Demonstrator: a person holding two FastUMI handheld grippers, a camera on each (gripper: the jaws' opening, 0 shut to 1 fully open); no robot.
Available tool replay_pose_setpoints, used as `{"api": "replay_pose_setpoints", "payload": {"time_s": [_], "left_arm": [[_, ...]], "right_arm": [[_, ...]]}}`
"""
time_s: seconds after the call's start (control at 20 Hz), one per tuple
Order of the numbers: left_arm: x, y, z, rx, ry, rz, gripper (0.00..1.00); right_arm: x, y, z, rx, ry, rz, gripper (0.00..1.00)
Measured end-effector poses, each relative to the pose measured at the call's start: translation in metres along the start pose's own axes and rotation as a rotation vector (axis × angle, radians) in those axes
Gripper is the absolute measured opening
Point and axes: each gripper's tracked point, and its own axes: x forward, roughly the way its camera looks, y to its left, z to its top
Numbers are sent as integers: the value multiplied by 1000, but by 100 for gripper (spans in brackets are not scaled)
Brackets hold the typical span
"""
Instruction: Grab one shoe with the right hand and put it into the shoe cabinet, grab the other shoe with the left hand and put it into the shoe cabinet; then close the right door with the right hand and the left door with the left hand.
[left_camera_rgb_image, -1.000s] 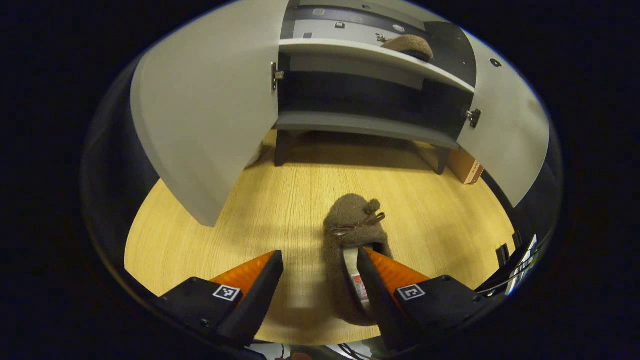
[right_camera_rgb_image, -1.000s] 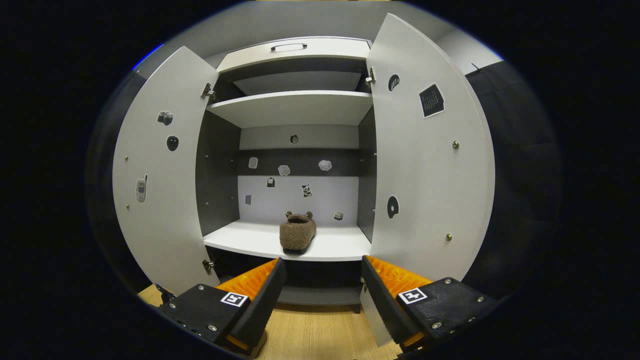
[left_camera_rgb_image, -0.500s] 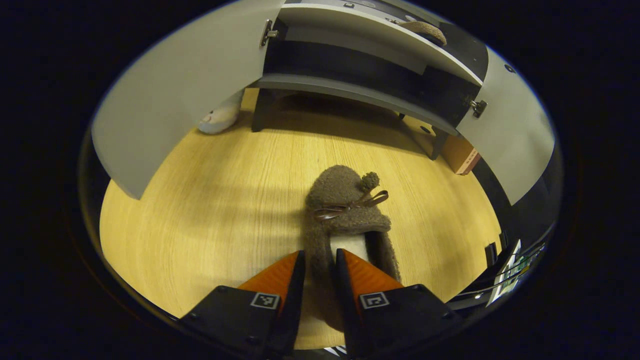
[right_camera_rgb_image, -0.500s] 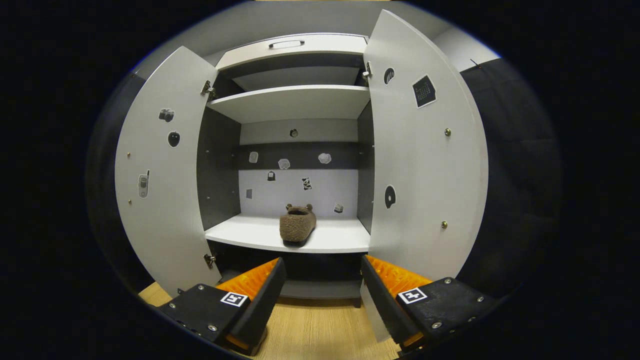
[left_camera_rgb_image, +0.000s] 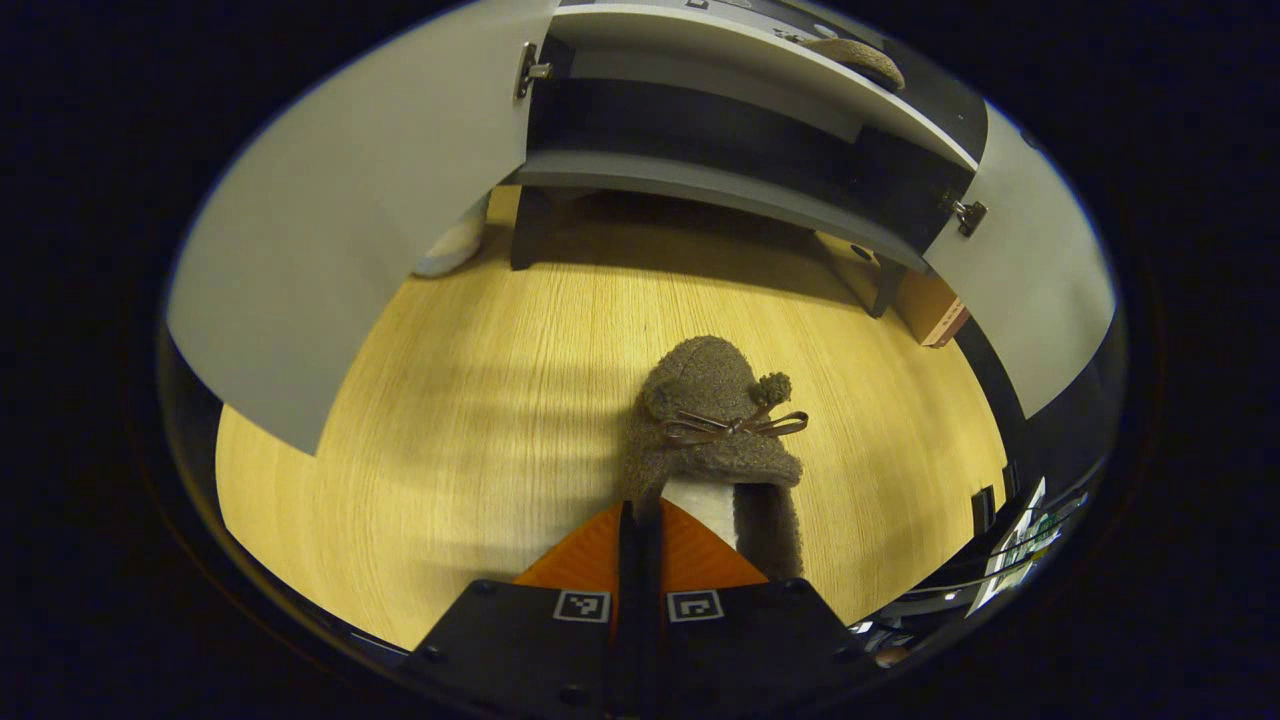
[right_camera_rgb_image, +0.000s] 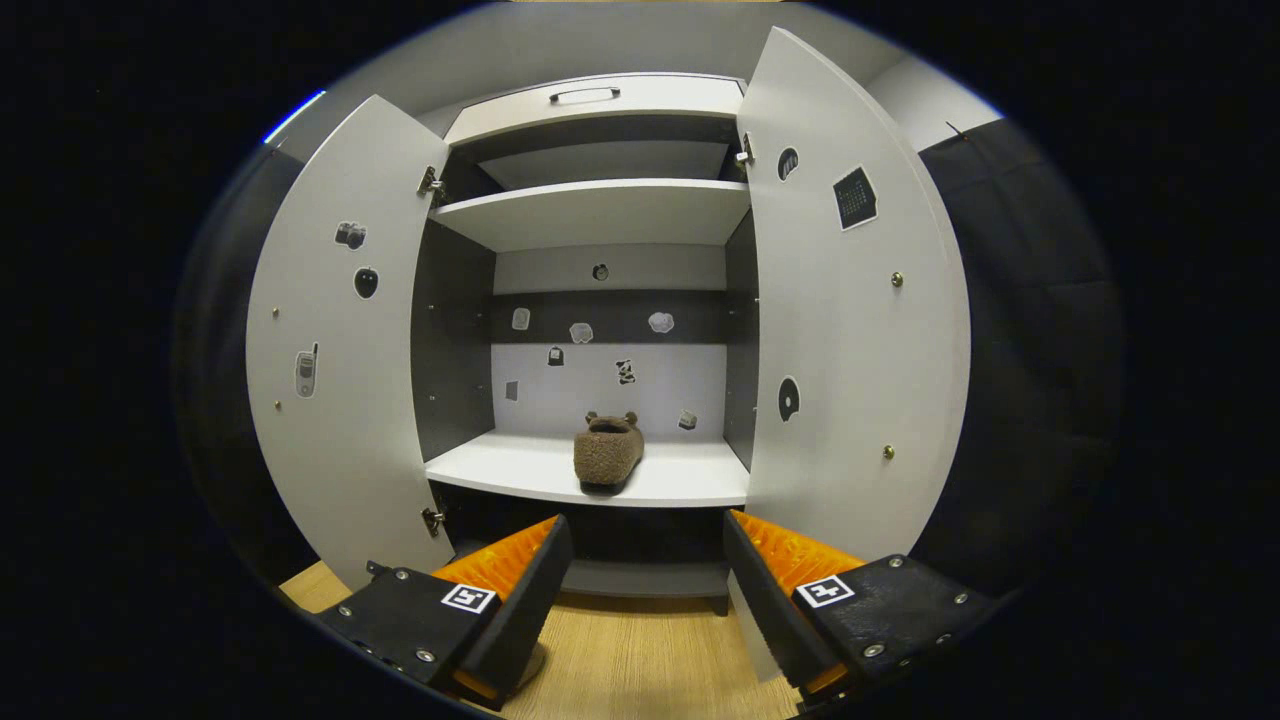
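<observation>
Left gripper (left_camera_rgb_image: 640, 515): fingers pressed together on the near left side wall of the fuzzy brown slipper with a bow and pompom (left_camera_rgb_image: 715, 420), at the rim of its opening.
Held slipper: toe points away toward the cabinet, over the pale wooden floor (left_camera_rgb_image: 480, 420); whether its sole touches the floor cannot be told.
Right gripper (right_camera_rgb_image: 640, 560): fingers spread wide apart, holding nothing, aimed at the open front of the cabinet.
Second fuzzy brown slipper (right_camera_rgb_image: 608, 452): sits on the white middle shelf (right_camera_rgb_image: 500, 470) of the grey two-door shoe cabinet (right_camera_rgb_image: 600, 215), near the shelf's centre, heel toward the camera; in the left gripper view it shows at the top edge (left_camera_rgb_image: 850, 58).
Left door (right_camera_rgb_image: 340, 380): swung open, small stickers on its inner face.
Right door (right_camera_rgb_image: 850, 330): swung open, stickers on its inner face too.
Brown cardboard box (left_camera_rgb_image: 930, 312): on the floor beside the cabinet's right leg.
</observation>
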Motion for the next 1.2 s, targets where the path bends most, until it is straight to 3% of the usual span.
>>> {"api": "replay_pose_setpoints", "payload": {"time_s": [0.55,0.6,0.65,0.95,1.0,1.1,1.2], "left_arm": [[-105,-44,119,0,-204,-46,6],[-114,-48,133,-7,-228,-49,7],[-121,-49,147,-14,-252,-49,7],[-146,-52,228,-14,-367,-21,6],[-149,-55,241,-15,-390,-22,6],[-154,-57,267,-17,-432,-20,6],[-161,-58,297,-14,-471,-13,6]], "right_arm": [[-19,-6,11,5,-28,9,93],[-20,-10,14,4,-31,8,89],[-21,-12,16,4,-35,6,93],[-32,-30,16,22,-38,-18,93],[-33,-33,17,15,-40,-25,98],[-36,-38,21,7,-46,-32,89],[-39,-40,25,9,-54,-32,93]]}}
